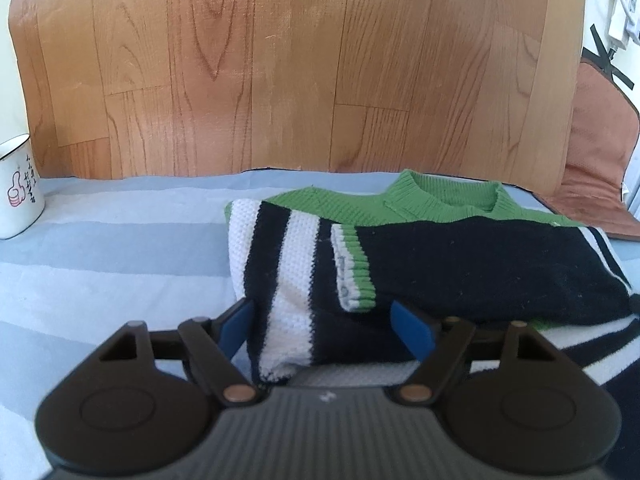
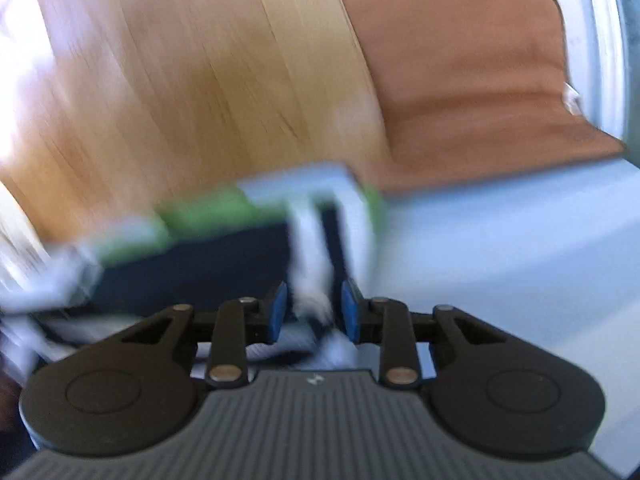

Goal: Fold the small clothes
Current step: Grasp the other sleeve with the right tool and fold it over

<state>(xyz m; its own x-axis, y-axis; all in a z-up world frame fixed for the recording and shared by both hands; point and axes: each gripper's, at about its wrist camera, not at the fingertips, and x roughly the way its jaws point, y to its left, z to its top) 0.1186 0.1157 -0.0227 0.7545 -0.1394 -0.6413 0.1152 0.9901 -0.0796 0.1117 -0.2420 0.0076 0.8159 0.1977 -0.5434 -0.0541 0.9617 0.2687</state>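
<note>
sweater [image 1: 460, 272] between wide left gripper [image 1: 326, 324] fingers; right gripper [image 2: 314, 312] part-open, grip unclear.

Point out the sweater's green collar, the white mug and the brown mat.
green collar [image 1: 444, 192]: left wrist view, ribbed neckline.
white mug [image 1: 18, 192]: left wrist view, side wall.
brown mat [image 2: 472, 92]: right wrist view, middle.

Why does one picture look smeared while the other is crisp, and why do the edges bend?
Left wrist view: sharp, the sweater knit and the mug print readable; the fisheye lens bows the floor planks and darkens the corners. Right wrist view: streaked with motion blur, the sweater only smeared colour, though the right gripper itself stays sharp.
</note>
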